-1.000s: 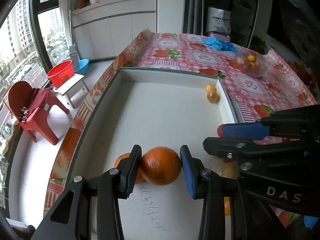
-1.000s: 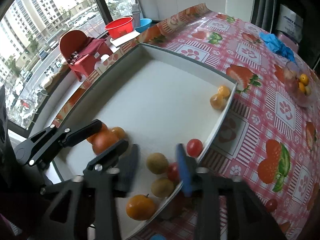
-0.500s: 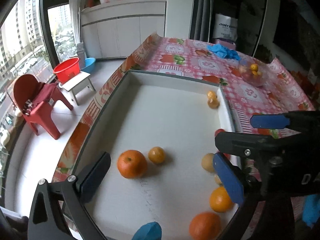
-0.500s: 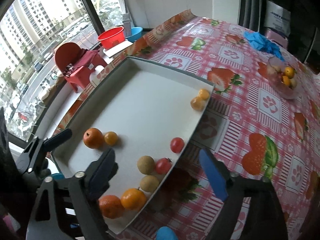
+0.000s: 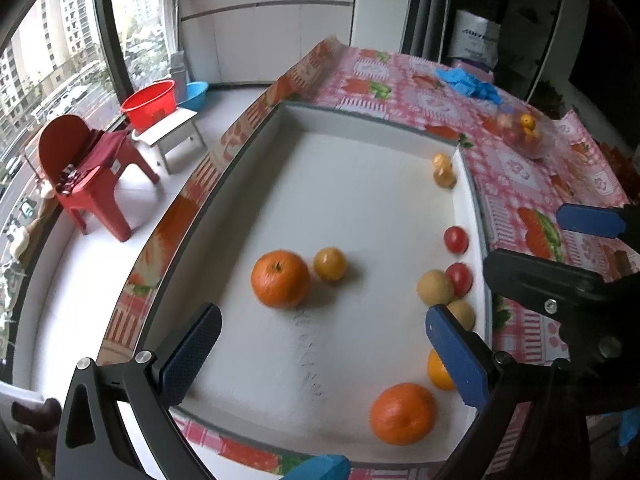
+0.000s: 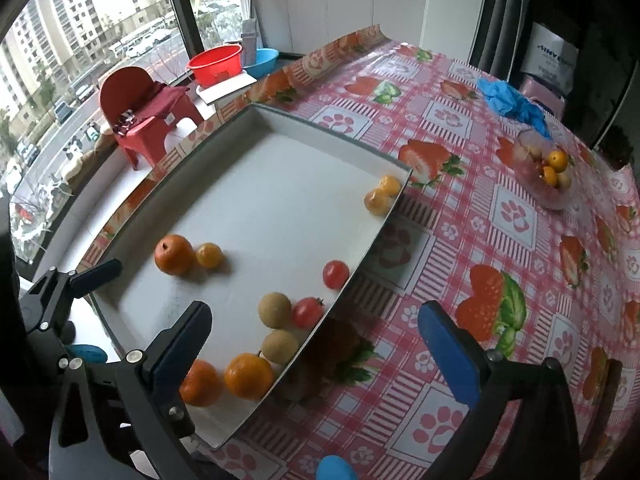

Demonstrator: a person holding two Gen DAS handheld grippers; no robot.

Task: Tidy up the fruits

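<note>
Left wrist view: left gripper (image 5: 324, 344) spread wide, holding nothing; big orange (image 5: 280, 278) lies in the white tray (image 5: 360, 128), touching a small yellow fruit (image 5: 330, 263).
Right wrist view: right gripper (image 6: 316, 350), jaws just opened wide, empty, above the tray's near corner with two oranges (image 6: 248, 376).

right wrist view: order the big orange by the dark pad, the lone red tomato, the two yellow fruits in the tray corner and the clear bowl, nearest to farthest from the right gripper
1. big orange, low left by the dark pad of the right gripper
2. lone red tomato, along the tray's right wall
3. two yellow fruits, far corner of the tray
4. clear bowl, out on the tablecloth, upper right
</note>
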